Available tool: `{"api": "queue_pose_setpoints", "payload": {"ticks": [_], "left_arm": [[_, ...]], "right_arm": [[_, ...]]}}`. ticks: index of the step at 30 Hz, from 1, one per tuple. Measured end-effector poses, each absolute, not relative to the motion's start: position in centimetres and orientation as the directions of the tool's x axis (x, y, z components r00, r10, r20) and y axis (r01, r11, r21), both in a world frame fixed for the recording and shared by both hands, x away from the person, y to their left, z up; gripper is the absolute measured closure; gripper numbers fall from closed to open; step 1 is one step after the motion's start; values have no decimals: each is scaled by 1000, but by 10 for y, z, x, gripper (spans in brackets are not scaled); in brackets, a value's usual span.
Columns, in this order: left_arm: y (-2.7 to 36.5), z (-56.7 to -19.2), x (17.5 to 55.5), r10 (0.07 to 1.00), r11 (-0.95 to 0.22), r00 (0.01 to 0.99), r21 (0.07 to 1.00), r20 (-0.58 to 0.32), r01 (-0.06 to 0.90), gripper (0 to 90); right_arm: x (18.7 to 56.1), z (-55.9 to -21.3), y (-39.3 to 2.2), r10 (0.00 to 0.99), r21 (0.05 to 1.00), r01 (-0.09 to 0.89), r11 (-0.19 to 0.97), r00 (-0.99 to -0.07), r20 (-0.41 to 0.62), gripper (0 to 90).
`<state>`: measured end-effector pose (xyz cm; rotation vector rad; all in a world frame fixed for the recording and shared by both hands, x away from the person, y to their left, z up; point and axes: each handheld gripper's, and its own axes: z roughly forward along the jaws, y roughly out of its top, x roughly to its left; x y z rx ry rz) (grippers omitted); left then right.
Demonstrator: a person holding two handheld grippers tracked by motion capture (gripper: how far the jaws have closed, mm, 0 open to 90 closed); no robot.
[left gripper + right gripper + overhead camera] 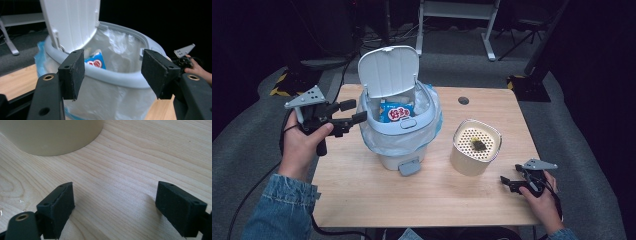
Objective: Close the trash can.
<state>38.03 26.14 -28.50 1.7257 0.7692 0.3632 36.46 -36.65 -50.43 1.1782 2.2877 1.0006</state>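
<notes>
We hold the left gripper (349, 114) beside the lidded bin (399, 132) – jaws apart, empty – snack packet (396, 112) inside; right gripper (512, 181) parked, jaws apart.

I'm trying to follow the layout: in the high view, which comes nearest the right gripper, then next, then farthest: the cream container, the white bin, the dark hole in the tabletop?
From the right gripper:
1. Cream container, just up-left.
2. Dark hole, near the far edge.
3. White bin, left of centre.

Denim sleeves (279, 207), black handheld grippers with padded jaws, brass-ringed screw holes, grey three-cornered plates, trailing black cables.
</notes>
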Motion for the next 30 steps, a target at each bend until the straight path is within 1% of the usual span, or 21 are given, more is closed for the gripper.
{"api": "queue_pose_setpoints", "payload": {"ticks": [4, 10, 13, 14, 15, 17, 25, 30], "left_arm": [[264, -278, 390, 675, -135, 725, 943, -137, 304, 358], [265, -263, 401, 677, -95, 721, 953, -148, 286, 353], [264, -258, 404, 690, -110, 711, 952, -132, 284, 347], [262, -253, 408, 705, -131, 700, 950, -113, 284, 323], [261, -251, 409, 708, -132, 697, 949, -113, 287, 297], [261, -247, 412, 719, -134, 686, 948, -108, 289, 284], [263, -240, 430, 753, -95, 650, 961, -101, 259, 330], [260, -242, 438, 762, -102, 641, 960, -92, 260, 345]], "right_arm": [[364, -504, -366, 817, 738, 548, 395, -577, -9, 156], [364, -504, -366, 817, 738, 548, 395, -577, -9, 155], [364, -504, -366, 817, 738, 547, 395, -577, -9, 156], [364, -504, -366, 818, 738, 548, 394, -576, -9, 157], [364, -504, -366, 819, 738, 548, 393, -574, -10, 159], [364, -504, -366, 820, 738, 549, 392, -572, -10, 161], [364, -504, -366, 820, 738, 549, 392, -572, -10, 161], [364, -504, -366, 820, 738, 549, 392, -572, -10, 162]]}}
